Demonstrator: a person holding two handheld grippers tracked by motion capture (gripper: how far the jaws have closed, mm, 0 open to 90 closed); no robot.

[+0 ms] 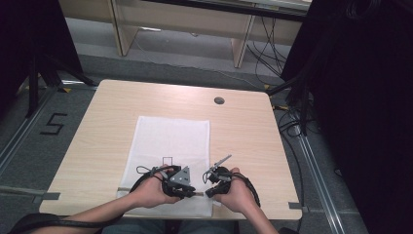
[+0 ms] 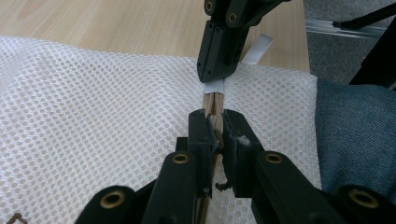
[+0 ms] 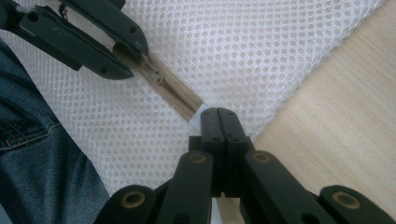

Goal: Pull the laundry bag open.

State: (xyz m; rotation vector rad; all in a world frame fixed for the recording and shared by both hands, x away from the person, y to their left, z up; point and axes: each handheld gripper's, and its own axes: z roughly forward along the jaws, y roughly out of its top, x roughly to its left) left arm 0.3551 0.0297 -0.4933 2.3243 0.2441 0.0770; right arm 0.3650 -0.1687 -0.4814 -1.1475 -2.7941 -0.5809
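Observation:
A white mesh bag [image 1: 170, 136] lies flat on the wooden table [image 1: 122, 102], with its tan zipper [image 3: 180, 100] along the near edge. My left gripper [image 2: 215, 128] is shut on the zipper pull, and the metal slider [image 3: 156, 74] shows just beyond its jaws. My right gripper [image 3: 219, 122] is shut on the small white tab [image 2: 215, 87] at the zipper's end, by the bag's near right corner. The two grippers face each other tip to tip, a short stretch of zipper between them. From above, the left gripper [image 1: 196, 193] and right gripper [image 1: 209, 192] sit at the table's near edge.
A round cable hole [image 1: 219, 100] sits in the table's far right part. The person's jeans [image 2: 355, 135] lie just past the near edge. Black curtains and cables [image 1: 292, 122] stand to the right of the table, and wooden furniture legs [image 1: 241, 46] stand behind it.

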